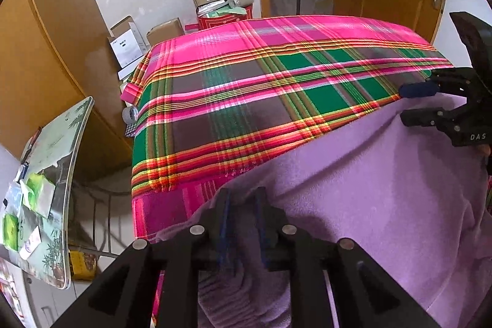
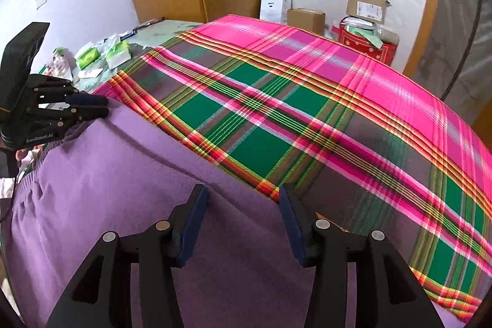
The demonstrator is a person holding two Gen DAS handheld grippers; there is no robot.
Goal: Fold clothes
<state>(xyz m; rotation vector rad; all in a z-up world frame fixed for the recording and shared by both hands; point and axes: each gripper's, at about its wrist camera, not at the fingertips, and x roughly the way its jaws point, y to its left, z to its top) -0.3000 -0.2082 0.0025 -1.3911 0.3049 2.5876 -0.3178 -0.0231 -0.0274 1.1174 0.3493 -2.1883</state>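
- The purple garment (image 2: 129,174) lay spread over the plaid cloth (image 2: 307,112) that covered the table, filling the lower left of the right wrist view and the lower right of the left wrist view. Its far edge ran as one long diagonal line across both frames.
- That edge was the relation the coming move looked to turn on. It ran from the left gripper (image 2: 93,106) at the left of the right wrist view down to the right gripper (image 2: 243,199) at lower centre, so each hand sat at one end of the same hem.
- The right gripper's fingers (image 2: 193,223) stood wide apart, nothing pinched between them — the fabric lay under and between them, with the hem just at their tips. The right finger sat about on the line where purple met plaid.
- The left gripper (image 1: 243,205) showed its fingers (image 1: 226,220) close together with only a narrow gap. Purple fabric bunched around and below them at the bottom of the left wrist view, but whether any was actually clamped I could not tell.
- Seen from the left wrist view, the right gripper (image 1: 415,103) lay at the right edge, fingers parted over the hem.
- Judged from this, both hands were about equally near the edge, and neither looked to have a sure hold yet.
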